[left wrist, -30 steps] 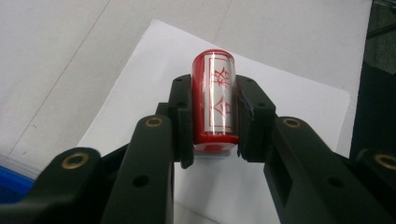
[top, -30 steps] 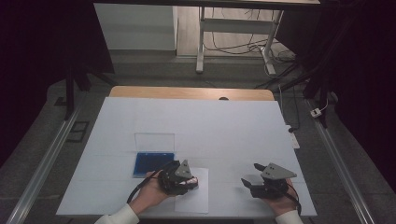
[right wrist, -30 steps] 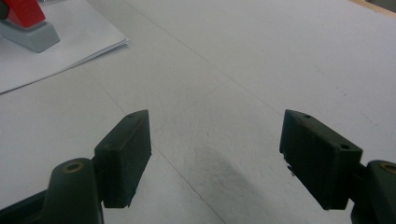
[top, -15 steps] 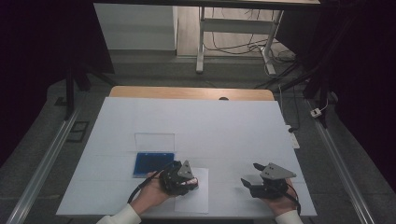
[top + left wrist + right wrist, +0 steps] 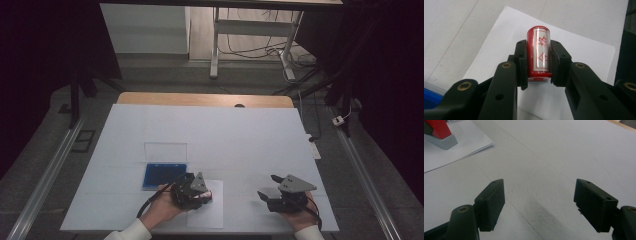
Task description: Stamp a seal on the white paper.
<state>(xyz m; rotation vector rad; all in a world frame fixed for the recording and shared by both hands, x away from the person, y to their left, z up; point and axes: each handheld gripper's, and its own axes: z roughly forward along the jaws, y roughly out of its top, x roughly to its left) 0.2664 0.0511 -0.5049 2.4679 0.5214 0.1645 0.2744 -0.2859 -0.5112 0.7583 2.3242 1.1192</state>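
Observation:
In the left gripper view a red cylinder-shaped stamp with a white label and red characters is clamped between the jaws of my left gripper. It is held over a white sheet of paper. From above, the left gripper rests on that sheet near the table's front edge. My right gripper sits to the right on the bare table top, and its own view shows the gripper open with nothing between the jaws. The stamp's red body and grey base show at the top left of that view.
A flat blue case with a clear lid folded back lies just left of and behind the paper. A white cover spreads over the table. Dark floor, rails and cables surround it.

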